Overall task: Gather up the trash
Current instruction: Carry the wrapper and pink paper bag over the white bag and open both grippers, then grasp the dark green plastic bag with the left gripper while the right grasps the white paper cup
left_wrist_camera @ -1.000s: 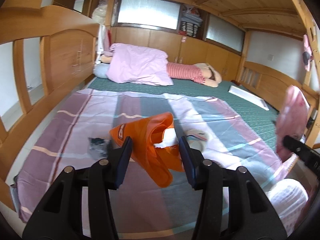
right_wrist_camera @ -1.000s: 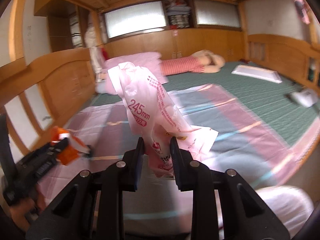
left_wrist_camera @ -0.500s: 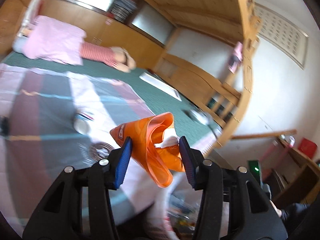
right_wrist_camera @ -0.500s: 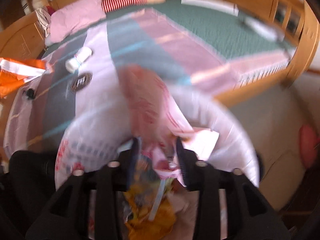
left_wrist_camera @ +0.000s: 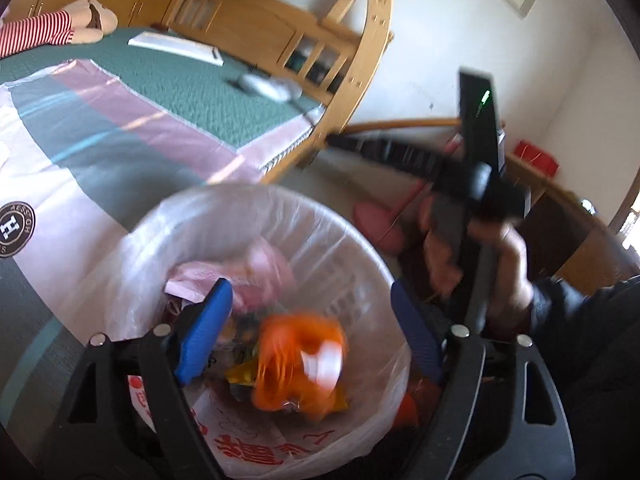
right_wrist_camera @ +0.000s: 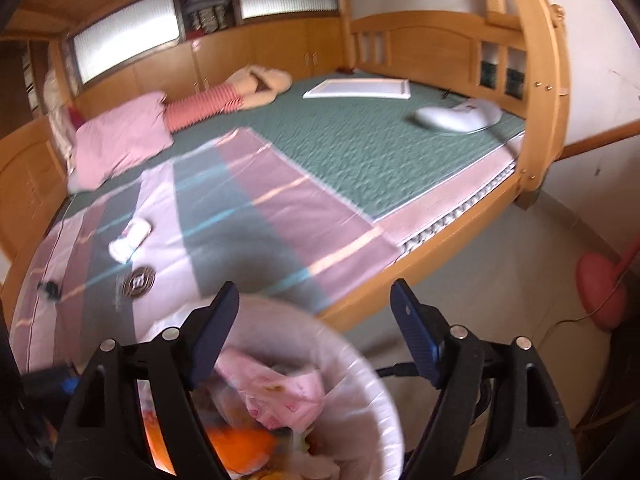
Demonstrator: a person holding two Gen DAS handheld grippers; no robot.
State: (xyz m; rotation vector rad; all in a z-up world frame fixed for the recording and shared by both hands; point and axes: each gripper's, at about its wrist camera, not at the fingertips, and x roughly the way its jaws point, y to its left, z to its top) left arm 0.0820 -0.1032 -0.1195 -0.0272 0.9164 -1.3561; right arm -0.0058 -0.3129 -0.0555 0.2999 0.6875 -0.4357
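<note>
Both wrappers have left the jaws since a second ago: the orange bag (left_wrist_camera: pixel 298 364), blurred, now sits in the bin (left_wrist_camera: pixel 360 256), free of the pads, and the pink wrapper (right_wrist_camera: pixel 280 394) lies inside too. Left gripper (left_wrist_camera: pixel 310 328) hangs over the bin, its jaws opening wide, nothing pressed between them. Right gripper (right_wrist_camera: pixel 314 326) is likewise opening and empty, above the bin's rim (right_wrist_camera: pixel 384 396); a hand (left_wrist_camera: pixel 500 264) carries it in the left view. On the bed (right_wrist_camera: pixel 360 148) beyond, a white packet (right_wrist_camera: pixel 130 240), a round disc (right_wrist_camera: pixel 138 282) and a small dark scrap (right_wrist_camera: pixel 50 290) lie on the striped sheet (right_wrist_camera: pixel 256 216).
</note>
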